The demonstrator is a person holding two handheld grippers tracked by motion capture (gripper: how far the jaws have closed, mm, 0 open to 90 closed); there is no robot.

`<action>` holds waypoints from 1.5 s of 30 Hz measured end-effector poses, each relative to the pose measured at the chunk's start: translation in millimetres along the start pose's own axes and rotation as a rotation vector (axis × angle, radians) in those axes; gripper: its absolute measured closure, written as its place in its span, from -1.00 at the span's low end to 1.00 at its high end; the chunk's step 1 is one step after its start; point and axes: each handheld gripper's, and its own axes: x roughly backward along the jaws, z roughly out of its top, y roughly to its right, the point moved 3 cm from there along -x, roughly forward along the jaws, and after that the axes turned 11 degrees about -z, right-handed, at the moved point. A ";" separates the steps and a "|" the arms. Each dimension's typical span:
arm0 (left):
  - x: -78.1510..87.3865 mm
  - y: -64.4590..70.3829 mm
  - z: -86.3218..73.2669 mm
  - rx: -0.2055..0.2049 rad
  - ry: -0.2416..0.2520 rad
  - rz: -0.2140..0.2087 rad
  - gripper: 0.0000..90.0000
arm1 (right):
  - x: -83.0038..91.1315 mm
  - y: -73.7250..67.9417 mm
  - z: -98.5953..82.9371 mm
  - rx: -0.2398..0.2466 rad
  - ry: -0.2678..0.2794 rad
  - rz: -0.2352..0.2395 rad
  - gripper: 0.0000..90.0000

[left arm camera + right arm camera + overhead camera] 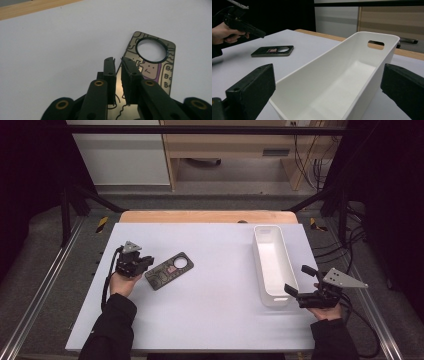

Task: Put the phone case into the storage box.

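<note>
The left gripper (118, 65), jaws nearly closed on nothing, hovers over the flat dark cartoon-printed card with a round hole (152, 65); lying flush on the counter (210, 300), it may slip. The right gripper (300, 280) gapes wide beside the long white plastic bin (272, 265).

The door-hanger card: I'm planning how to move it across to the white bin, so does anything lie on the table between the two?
Nothing visible does. The door-hanger card lies flat by the left gripper, and only bare white table separates it from the white bin. The right gripper sits at the bin's near end, jaws wide apart.
</note>
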 end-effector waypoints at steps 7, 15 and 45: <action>-10.8 -10.1 -6.9 0.010 -0.063 0.031 0.94 | -0.3 -0.3 -0.2 0.000 -0.002 0.005 -1.00; -18.5 -17.7 -14.1 0.026 -0.117 0.037 0.98 | -0.2 -0.2 -0.3 0.001 -0.002 0.004 -1.00; -22.5 -0.4 -20.9 -0.034 -0.198 -0.022 0.98 | 1.0 0.0 0.4 0.001 -0.003 0.002 -1.00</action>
